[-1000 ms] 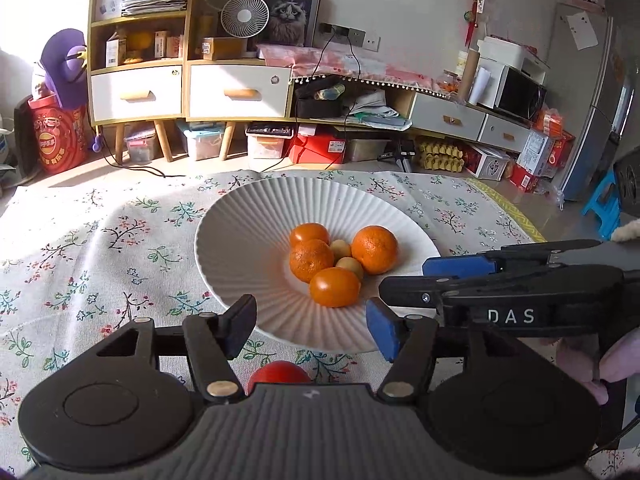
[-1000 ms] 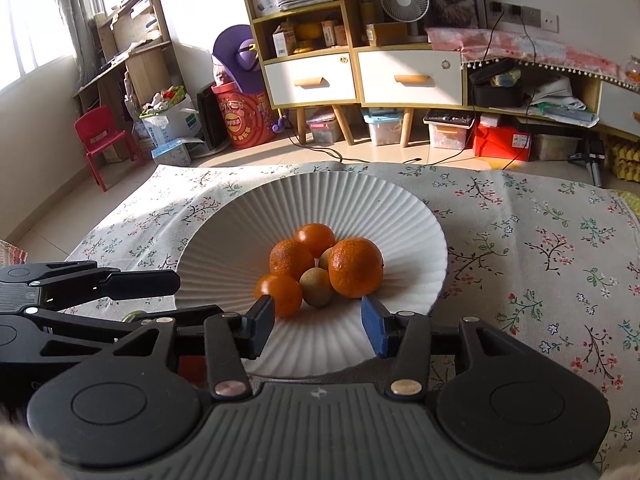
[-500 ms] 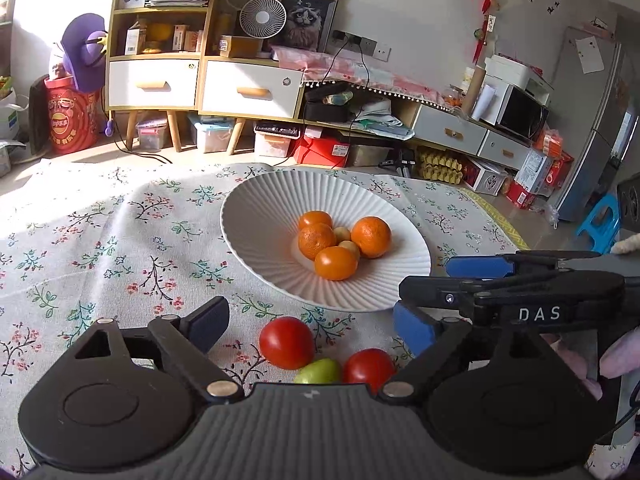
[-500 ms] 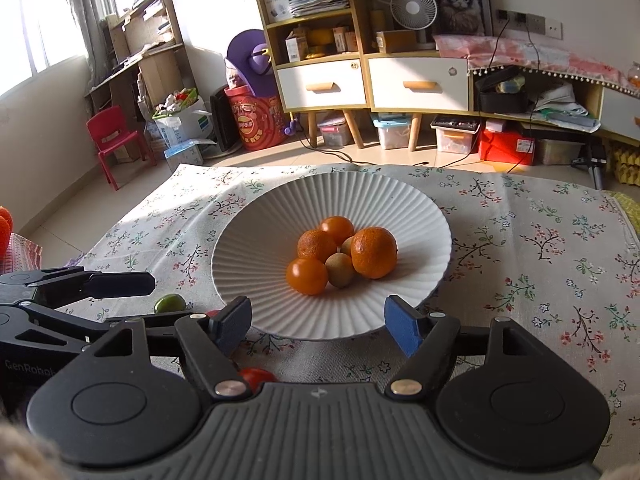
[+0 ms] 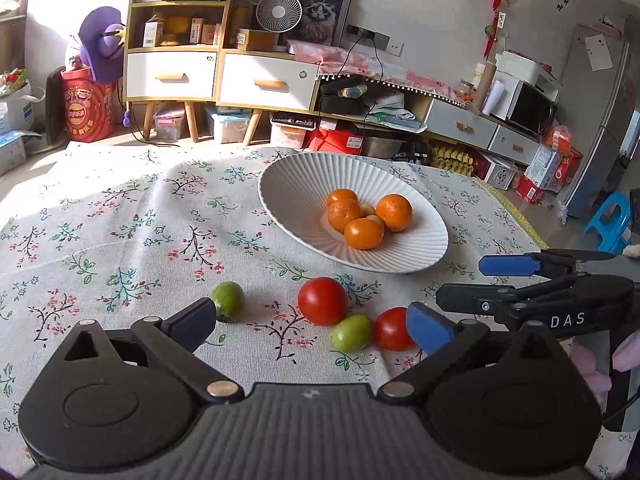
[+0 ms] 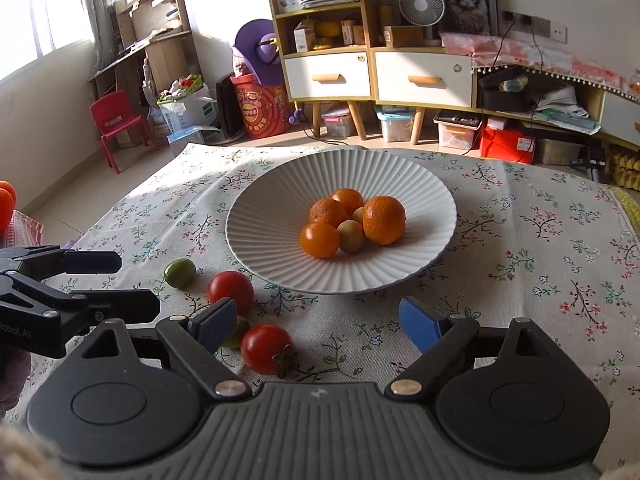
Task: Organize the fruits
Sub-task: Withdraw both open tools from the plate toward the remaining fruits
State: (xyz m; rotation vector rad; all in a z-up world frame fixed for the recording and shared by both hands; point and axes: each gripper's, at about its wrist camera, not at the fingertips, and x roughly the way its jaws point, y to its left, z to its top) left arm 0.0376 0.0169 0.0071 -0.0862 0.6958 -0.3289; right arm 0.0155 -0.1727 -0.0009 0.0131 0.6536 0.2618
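Observation:
A white ribbed plate (image 5: 296, 188) (image 6: 280, 184) holds several oranges (image 5: 394, 213) (image 6: 384, 219) and small yellowish fruits (image 6: 351, 236). On the floral cloth in front of it lie two red tomatoes (image 5: 322, 301) (image 5: 390, 329) (image 6: 231, 288) (image 6: 266, 348) and two green fruits (image 5: 228, 301) (image 5: 352, 332) (image 6: 180, 273). My left gripper (image 5: 312, 326) is open and empty, above the loose fruit. My right gripper (image 6: 318, 324) is open and empty, just right of the near tomato. Each gripper shows in the other's view (image 5: 520, 276) (image 6: 60, 280).
The floral tablecloth (image 5: 120, 220) covers the table, whose far edge lies behind the plate. A shelf with drawers (image 5: 220, 76), storage boxes and a red child's chair (image 6: 114, 124) stand beyond on the floor.
Both grippers have pulled back from the plate and opened wider. The tomatoes and green fruits have come into view in front of the plate.

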